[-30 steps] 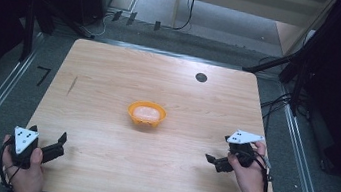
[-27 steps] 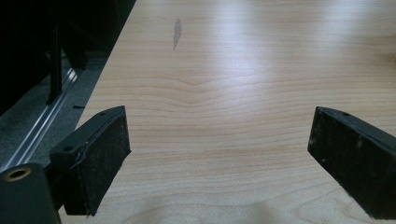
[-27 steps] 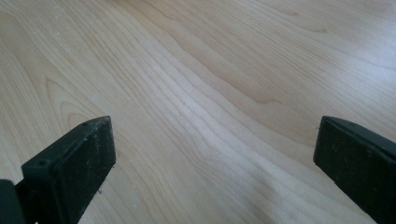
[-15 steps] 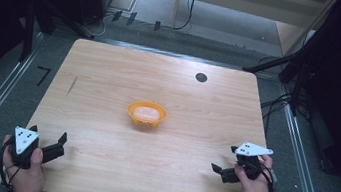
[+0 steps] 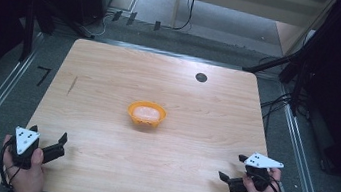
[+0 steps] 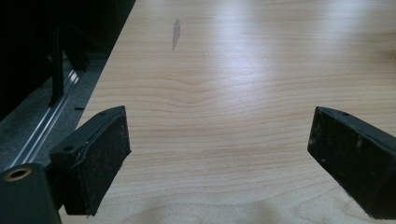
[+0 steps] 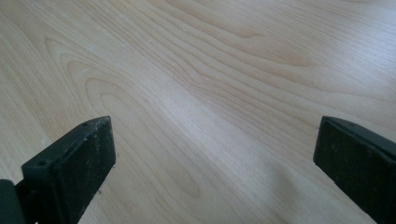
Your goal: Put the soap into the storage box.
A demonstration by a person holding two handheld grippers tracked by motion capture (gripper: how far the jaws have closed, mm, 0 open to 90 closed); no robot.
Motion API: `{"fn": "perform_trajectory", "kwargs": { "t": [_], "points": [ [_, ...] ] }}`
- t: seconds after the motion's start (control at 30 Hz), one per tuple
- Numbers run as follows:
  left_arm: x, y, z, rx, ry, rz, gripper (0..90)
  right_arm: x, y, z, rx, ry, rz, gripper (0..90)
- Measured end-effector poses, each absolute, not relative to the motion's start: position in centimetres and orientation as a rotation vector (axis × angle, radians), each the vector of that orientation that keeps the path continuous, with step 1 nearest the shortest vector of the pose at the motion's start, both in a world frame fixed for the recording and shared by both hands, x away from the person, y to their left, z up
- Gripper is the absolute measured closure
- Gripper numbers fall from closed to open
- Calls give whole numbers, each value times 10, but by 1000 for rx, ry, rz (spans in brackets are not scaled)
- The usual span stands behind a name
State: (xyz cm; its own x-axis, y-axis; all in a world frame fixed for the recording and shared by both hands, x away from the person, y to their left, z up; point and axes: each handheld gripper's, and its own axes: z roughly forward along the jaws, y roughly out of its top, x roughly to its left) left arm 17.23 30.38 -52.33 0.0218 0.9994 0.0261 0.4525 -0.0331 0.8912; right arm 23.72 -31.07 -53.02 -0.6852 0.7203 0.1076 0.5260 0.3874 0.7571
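Overall: 1 wooden table (image 5: 110,82), light grain, rounded corners, set on grey floor w/ metal rails along both sides.
Items on it, counted:
- 1 orange bowl (image 5: 146,114), round, shallow, pale contents; sits abt centre of table, well apart from both grippers, nothing standing between.
- 1 small dark round disc (image 5: 201,77), flat, near far edge, right of middle.
- 1 short dark streak (image 5: 72,85) on the wood toward left edge.
Grippers, 2, black w/ grey 3-cornered plates:
- left gripper (image 5: 47,139) at near-left corner, jaws spread wide, nothing between; pads flat, matte, scuffed.
- right gripper (image 5: 232,168) at near-right corner, jaws spread wide, bare wood between.
Cables on floor beyond far edge.
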Motion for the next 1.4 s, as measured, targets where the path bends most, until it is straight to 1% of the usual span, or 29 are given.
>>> {"fn": "perform_trajectory", "kwargs": {
  "t": [0.87,1.4],
  "points": [
    [172,302,-523,1582,1517,969,60,204,-371,-539,1189,2298,1206,0],
    [171,302,-523,1587,1508,981,60,190,-392,-545,1223,2238,1246,0]
  ]
}}
